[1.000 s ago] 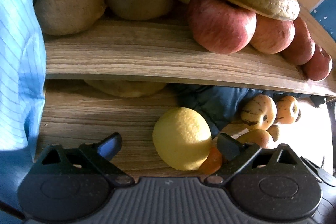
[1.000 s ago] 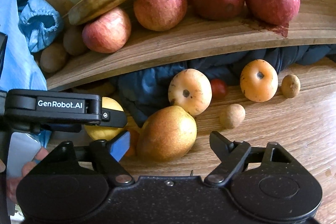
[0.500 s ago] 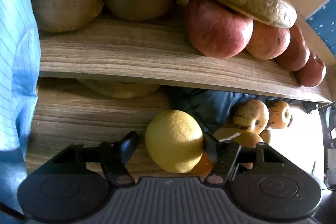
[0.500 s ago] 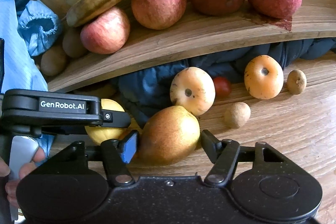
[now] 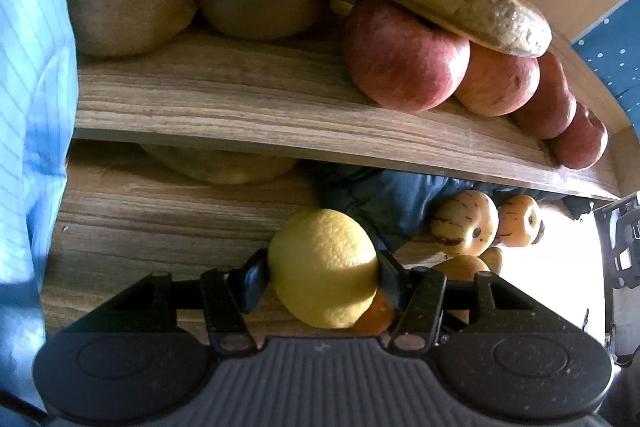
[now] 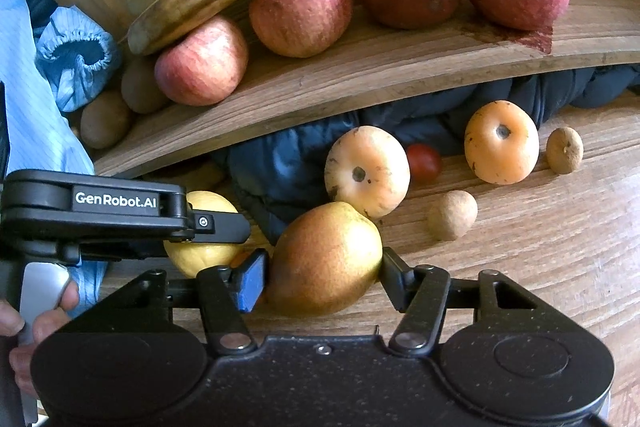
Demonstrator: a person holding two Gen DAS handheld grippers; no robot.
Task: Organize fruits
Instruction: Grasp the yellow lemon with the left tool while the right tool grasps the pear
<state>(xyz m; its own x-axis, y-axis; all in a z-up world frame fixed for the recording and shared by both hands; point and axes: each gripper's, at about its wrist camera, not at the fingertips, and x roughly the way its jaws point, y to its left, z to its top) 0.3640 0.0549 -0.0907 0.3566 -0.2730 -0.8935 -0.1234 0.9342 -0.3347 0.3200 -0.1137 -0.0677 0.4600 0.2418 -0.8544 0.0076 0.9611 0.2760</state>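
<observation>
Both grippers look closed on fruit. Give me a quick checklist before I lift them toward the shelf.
1. Left gripper pads touching both sides of the lemon: ok.
2. Right gripper pads against the pear: ok.
3. Small orange fruit tucked behind the lemon, may get dragged: not ok.
4. Grip firmness on either fruit: cannot tell.
5. Free space on the shelf in front of the apples: ok.
6. The two grippers sit close together: not ok.

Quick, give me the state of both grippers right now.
Left gripper: jaws shut on the lemon, on the lower wooden surface.
Right gripper: jaws shut on the pear, also down on the wood.
</observation>
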